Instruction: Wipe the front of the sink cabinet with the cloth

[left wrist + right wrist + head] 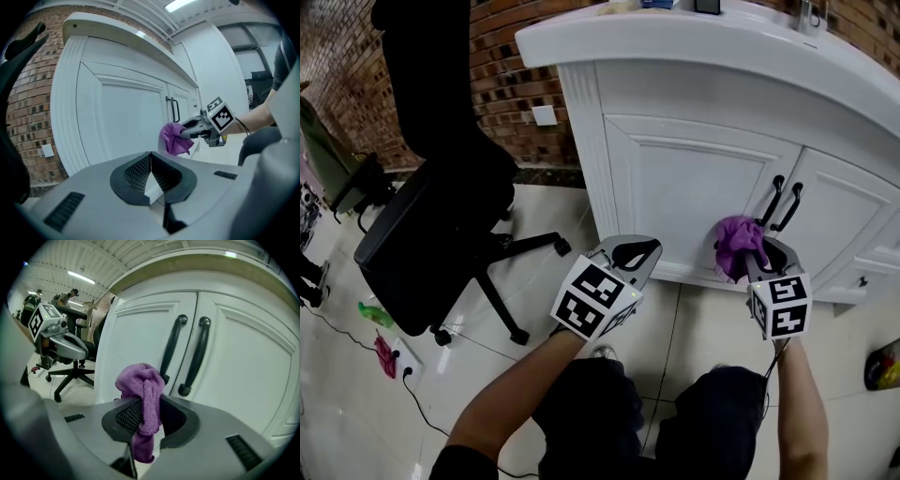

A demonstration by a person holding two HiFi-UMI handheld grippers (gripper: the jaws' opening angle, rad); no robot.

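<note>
Our right gripper (752,260) clamps the cloth (736,242); bunched forward, it would meet the cabinet door (694,187) first. Our left gripper (636,251), clenched empty, hangs aside.

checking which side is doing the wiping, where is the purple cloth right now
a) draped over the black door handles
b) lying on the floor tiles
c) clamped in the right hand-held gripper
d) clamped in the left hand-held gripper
C: the purple cloth is pinched between the jaws of the right hand-held gripper, in front of the black door handles, while the left hand-held gripper has its jaws together on nothing.
</note>
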